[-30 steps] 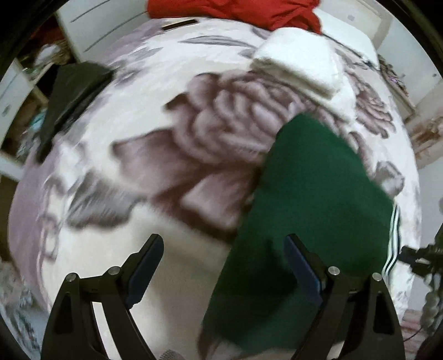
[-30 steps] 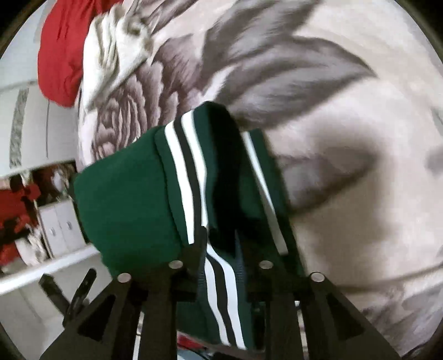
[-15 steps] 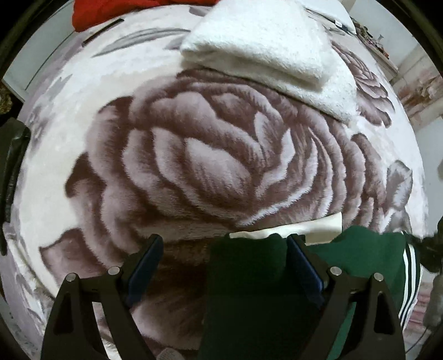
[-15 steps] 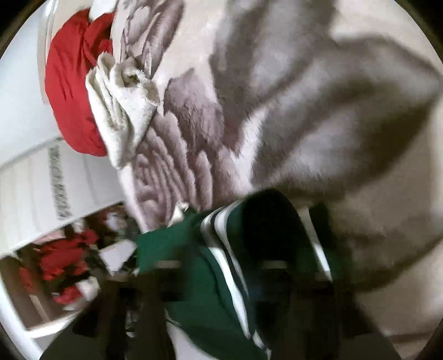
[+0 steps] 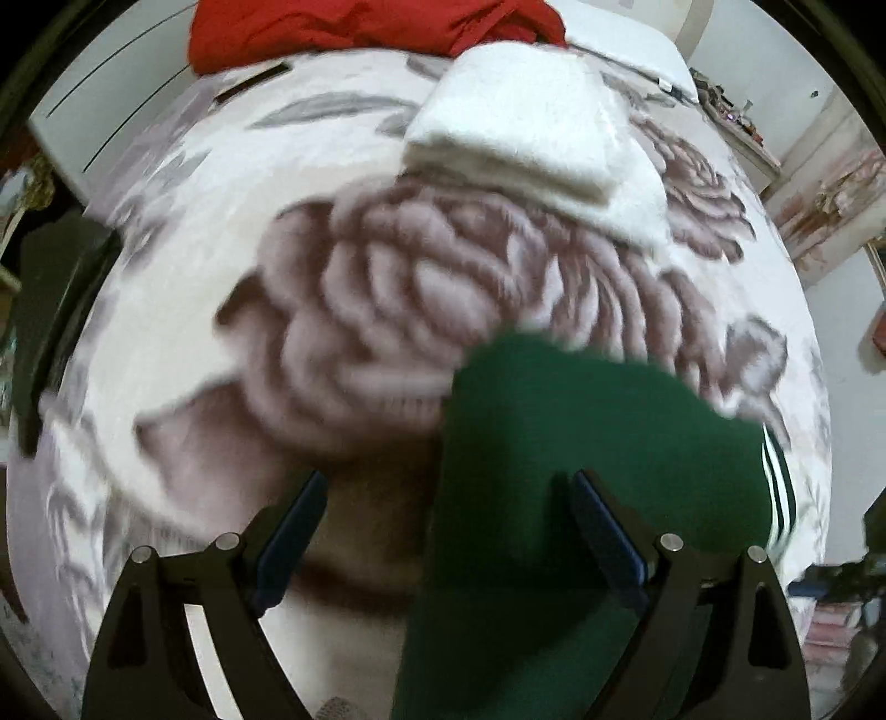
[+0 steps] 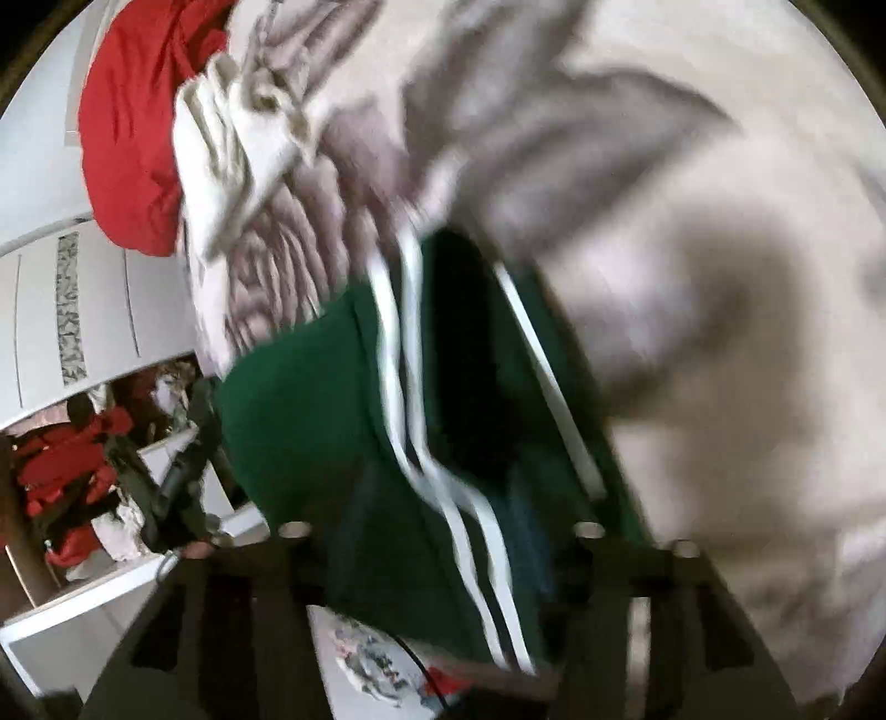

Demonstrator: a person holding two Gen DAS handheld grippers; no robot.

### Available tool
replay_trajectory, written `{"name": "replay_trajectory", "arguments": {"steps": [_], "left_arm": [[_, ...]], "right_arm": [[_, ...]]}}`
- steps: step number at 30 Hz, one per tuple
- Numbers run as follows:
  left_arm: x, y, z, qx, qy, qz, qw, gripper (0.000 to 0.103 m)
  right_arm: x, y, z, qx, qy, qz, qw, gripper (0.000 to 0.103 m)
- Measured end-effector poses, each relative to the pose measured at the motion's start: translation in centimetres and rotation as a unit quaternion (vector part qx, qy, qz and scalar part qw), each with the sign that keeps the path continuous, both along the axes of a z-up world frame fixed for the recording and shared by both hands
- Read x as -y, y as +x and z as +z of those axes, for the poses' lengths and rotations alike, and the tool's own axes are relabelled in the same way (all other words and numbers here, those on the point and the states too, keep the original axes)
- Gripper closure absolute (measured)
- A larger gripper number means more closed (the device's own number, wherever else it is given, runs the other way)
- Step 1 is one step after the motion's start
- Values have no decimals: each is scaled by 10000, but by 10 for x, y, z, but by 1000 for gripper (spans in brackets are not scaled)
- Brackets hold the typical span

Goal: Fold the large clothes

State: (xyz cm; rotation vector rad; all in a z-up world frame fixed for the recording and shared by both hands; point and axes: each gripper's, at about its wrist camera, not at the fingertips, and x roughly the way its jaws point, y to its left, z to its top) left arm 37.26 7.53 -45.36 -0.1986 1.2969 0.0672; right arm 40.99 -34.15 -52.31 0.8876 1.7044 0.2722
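Left tongs [image 5: 446,534] wide, holding nothing, above the green garment [image 5: 581,498] on the floral blanket [image 5: 343,343]. Right tongs [image 6: 443,531] opening, striped edge between them; a second ago clamped. Only the left view shows the folded white towel's [image 5: 526,127] flat top.

The big garment [image 5: 581,471] is deep green, with white stripes edged in dark running down its side [image 6: 410,387]. Under it the blanket [image 5: 221,277] is cream, printed with large dusty mauve-brown roses and grey leaves. A folded towel [image 5: 520,127] on it is plain off-white. Past that sits a heap of bright red cloth [image 5: 343,25]. The left gripper [image 5: 443,531] is black with blue pads; the right gripper [image 6: 437,554] looks black too.
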Motion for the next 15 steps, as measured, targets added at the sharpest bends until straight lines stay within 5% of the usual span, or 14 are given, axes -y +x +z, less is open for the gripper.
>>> {"name": "replay_trajectory", "arguments": {"steps": [4,7,8,12,13,15], "left_arm": [[13,-51,-16,-412,24,64,9991,12],[26,-72,-39,-720,101,-48,9973,12],[28,-77,-45,-696,124,-47,9975,12],[30,-77,-56,-578,16,-62,9983,6],[30,-75,-58,-601,-57,-80,9981,3],[29,-71,-64,-645,-239,-105,9976,0]], "right_arm": [[-7,-67,-28,-809,234,-177,9963,46],[-16,-94,-45,-867,465,-563,9936,49],[-18,-99,-47,-764,342,-783,9934,72],[-21,-105,-29,-641,-247,-899,9936,83],[-17,-106,-23,-604,-398,-911,9932,101],[2,-113,-21,-636,-479,-1039,9914,101]]}}
